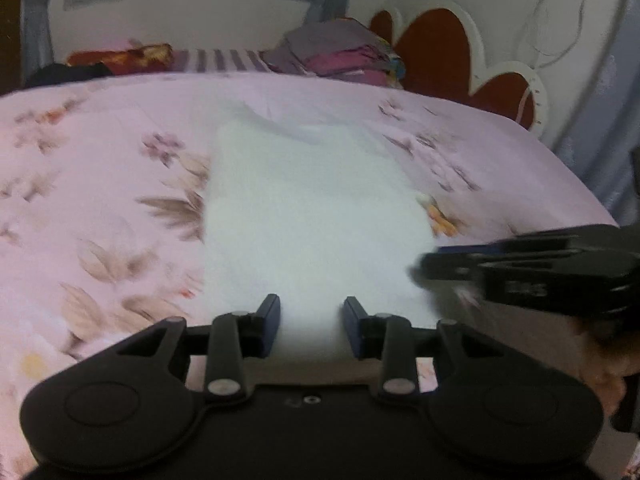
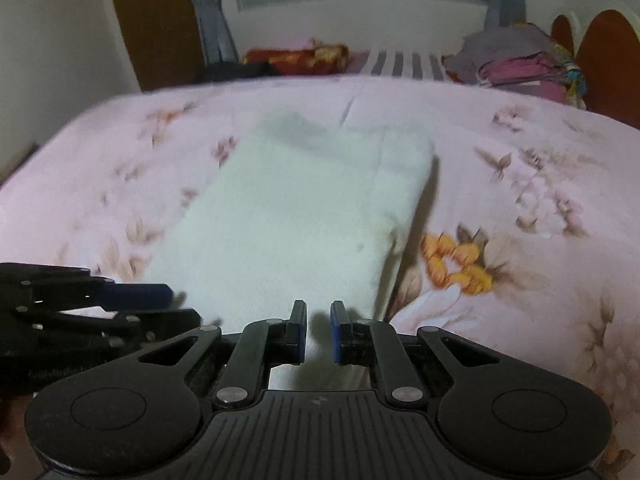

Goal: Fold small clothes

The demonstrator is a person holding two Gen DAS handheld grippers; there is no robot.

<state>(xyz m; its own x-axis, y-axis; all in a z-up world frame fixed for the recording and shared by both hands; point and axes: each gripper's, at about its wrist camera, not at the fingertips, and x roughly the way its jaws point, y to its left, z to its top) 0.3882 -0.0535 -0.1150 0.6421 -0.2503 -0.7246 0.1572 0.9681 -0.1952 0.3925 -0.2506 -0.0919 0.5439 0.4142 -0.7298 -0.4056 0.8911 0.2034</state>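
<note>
A white folded cloth (image 1: 312,208) lies flat on the pink flowered bedsheet (image 1: 100,200), its long side running away from me. My left gripper (image 1: 312,308) is at the cloth's near edge, and white fabric fills the gap between its blue pads. My right gripper (image 2: 319,312) is at the same near edge, further right, its pads close together with a strip of the cloth (image 2: 288,216) pinched between them. Each gripper shows side-on in the other's view: the right gripper (image 1: 420,268) and the left gripper (image 2: 168,304). The frames are blurred.
A pile of folded clothes (image 1: 340,52) sits at the far side of the bed beside a red and white headboard (image 1: 436,52). A red patterned bundle (image 2: 296,56) and striped fabric (image 2: 404,64) lie along the far edge under a window. A hand (image 1: 608,380) shows at the right.
</note>
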